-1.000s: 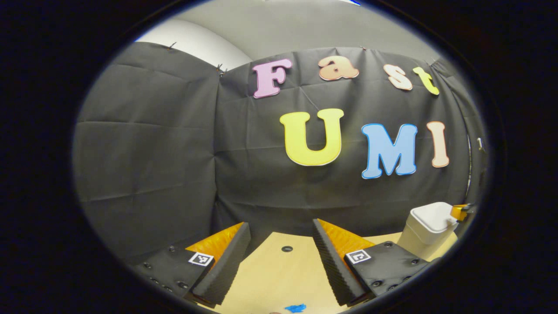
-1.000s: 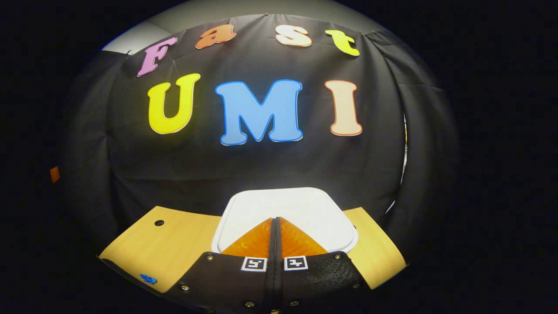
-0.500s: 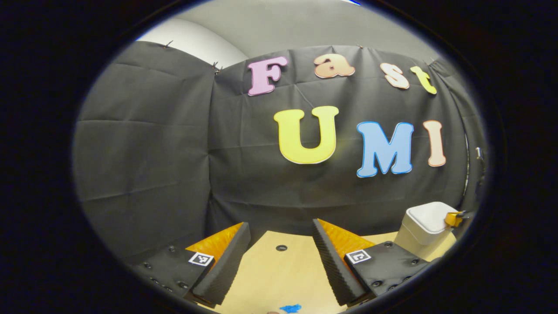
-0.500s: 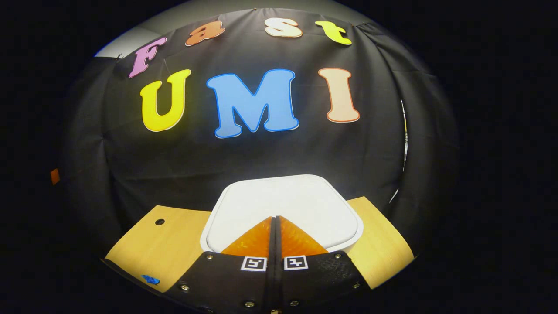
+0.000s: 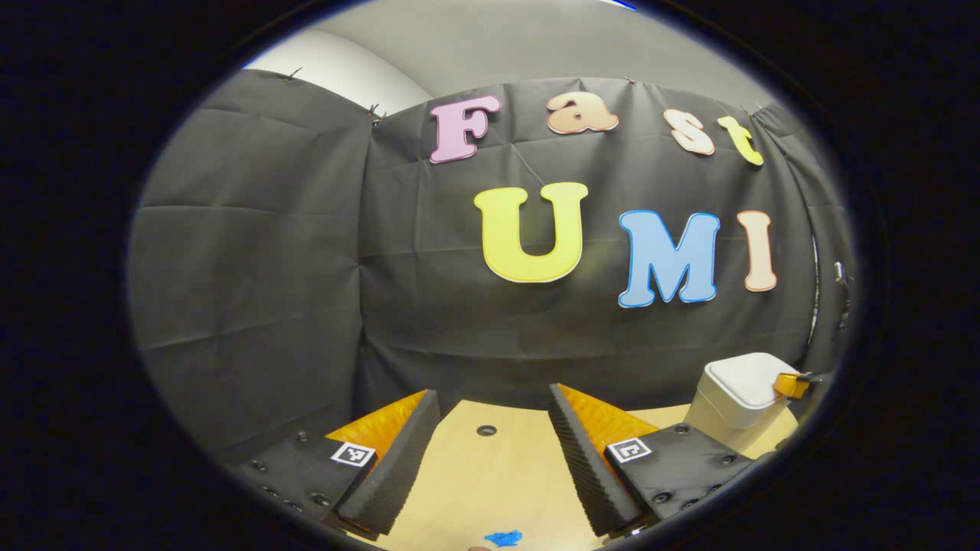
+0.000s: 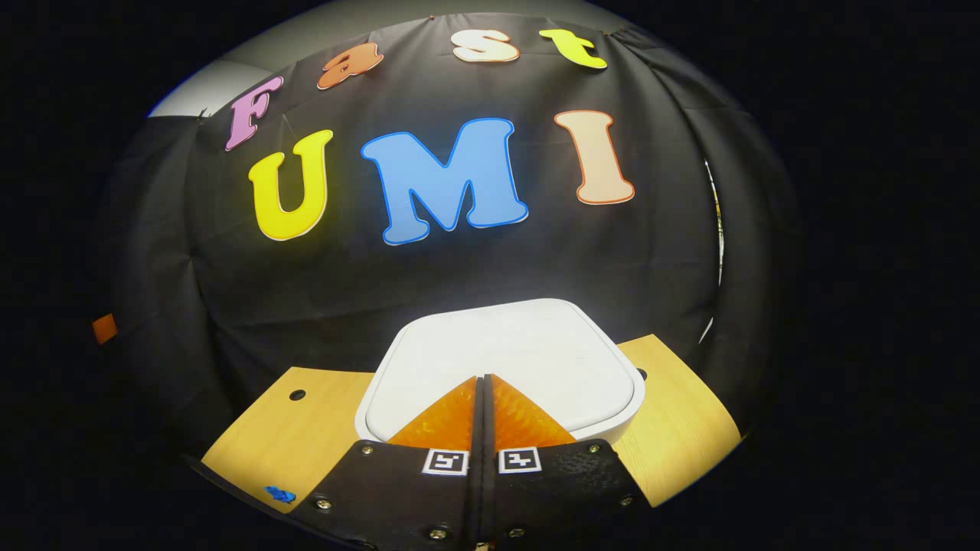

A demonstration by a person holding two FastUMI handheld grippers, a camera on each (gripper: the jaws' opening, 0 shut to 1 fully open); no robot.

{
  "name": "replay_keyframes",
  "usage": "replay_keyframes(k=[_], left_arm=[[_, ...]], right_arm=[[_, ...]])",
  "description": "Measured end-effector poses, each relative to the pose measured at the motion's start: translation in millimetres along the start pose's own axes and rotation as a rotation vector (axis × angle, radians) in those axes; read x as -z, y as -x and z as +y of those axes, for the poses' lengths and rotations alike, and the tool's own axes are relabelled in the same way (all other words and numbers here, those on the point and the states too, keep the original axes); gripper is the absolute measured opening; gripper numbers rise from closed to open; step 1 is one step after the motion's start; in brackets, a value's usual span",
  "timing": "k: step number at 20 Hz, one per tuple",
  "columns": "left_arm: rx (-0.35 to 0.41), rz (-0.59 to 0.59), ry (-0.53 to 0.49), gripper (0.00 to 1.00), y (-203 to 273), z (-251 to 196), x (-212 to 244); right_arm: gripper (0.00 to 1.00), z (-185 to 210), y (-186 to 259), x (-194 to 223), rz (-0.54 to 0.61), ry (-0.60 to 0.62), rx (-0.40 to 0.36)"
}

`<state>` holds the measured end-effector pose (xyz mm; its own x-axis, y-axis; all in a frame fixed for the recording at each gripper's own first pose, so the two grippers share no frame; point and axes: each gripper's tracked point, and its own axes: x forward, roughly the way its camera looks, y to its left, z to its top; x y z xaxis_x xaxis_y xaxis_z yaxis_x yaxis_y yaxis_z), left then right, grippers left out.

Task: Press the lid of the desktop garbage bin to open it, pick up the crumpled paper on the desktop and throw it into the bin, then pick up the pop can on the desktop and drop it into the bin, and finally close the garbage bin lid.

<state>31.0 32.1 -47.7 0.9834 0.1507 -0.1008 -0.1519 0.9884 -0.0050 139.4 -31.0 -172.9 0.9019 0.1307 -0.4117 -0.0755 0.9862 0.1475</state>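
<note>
the tabletop (image 6: 681,428) is pale wood with a small round hole (image 5: 486,430) near its far edge, backed by black cloth. the white garbage bin (image 5: 739,398) stands at the far right of the tabletop in the left gripper view, well apart from the left hand-held gripper (image 5: 490,451), whose fingers stand wide apart with nothing between them. the bin's lid (image 6: 501,363) is flat and down, so i judge the step in hand to be the opening press.

the right hand-held gripper (image 6: 483,405) has its fingers pressed together, gripping nothing, their tip lying over the near part of the lid. whether it touches the lid i cannot tell. to do the press well, it looks best to keep the fingers together as one blunt point, push straight down rather than at a slant so the light bin does not slide or tip, and then lift clear so the lid has room to rise.

the right gripper view gives the lid's whole rounded square top from above and close. the left gripper view gives the bin's side wall, and the right gripper's tip seen small at the lid's right edge. a small blue mark (image 5: 503,538) lies on the tabletop near the left gripper.
</note>
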Motion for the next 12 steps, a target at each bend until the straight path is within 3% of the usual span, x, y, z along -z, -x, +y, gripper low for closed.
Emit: replay_keyframes(k=[5, 12], left_arm=[[0.006, 0.001, 0.000, 0.96, 1, -2, 0], [0.041, 0.002, 0.018, 0.96, 7, -10, 2]], right_arm=[[0.00, 2, 7, -7, 0.005, -0.001, 0.010], [0.00, 14, 37, -57, -0.123, 0.002, -0.020]])
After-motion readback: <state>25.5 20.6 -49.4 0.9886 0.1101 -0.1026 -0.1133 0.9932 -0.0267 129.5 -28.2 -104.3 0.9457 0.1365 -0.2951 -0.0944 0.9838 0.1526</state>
